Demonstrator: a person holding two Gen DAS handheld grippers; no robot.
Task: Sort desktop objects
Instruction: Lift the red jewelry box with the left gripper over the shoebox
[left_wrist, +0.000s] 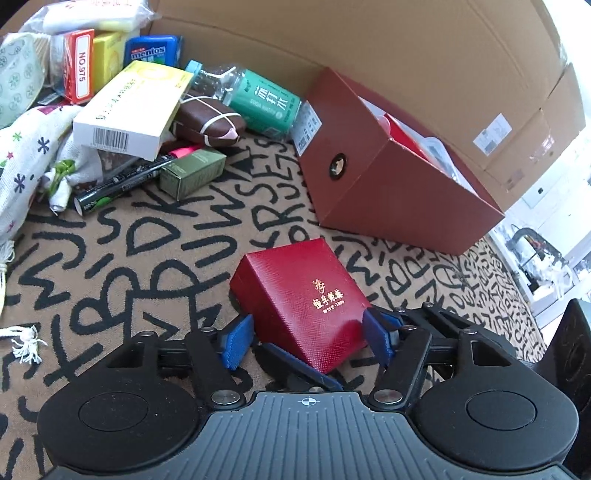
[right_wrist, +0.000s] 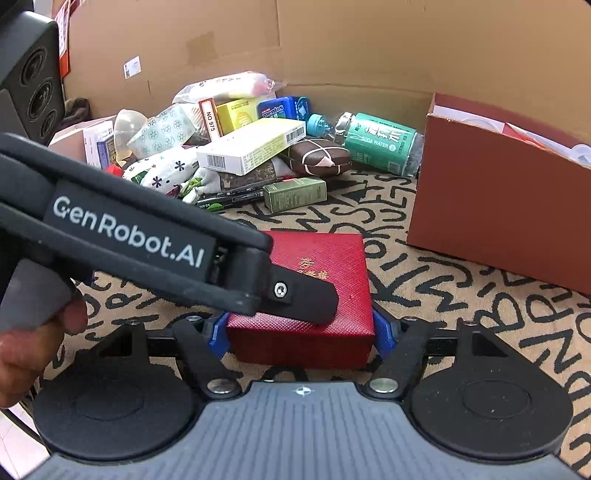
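A red textured box with gold lettering (left_wrist: 303, 295) (right_wrist: 332, 258) lies on the letter-patterned cloth. My right gripper (right_wrist: 301, 332) is shut on it, with a blue pad pressed flat against each side. One of its fingers (left_wrist: 299, 365) shows along the box's near-left face in the left wrist view. My left gripper (left_wrist: 306, 332) is open and straddles the same box near its corners. I cannot tell whether its pads touch the box. In the right wrist view it comes in from the left, and one black finger (right_wrist: 306, 299) overlaps the box's top near the front edge.
A brown open carton (left_wrist: 388, 184) (right_wrist: 498, 206) stands to the right. Behind is a pile with a white-yellow box (right_wrist: 251, 147), a green soda bottle (right_wrist: 380, 144), a small green box (right_wrist: 295, 194), a black marker (left_wrist: 118, 184) and cloth bags. Cardboard walls the back. A hand (right_wrist: 33, 350) holds the left gripper.
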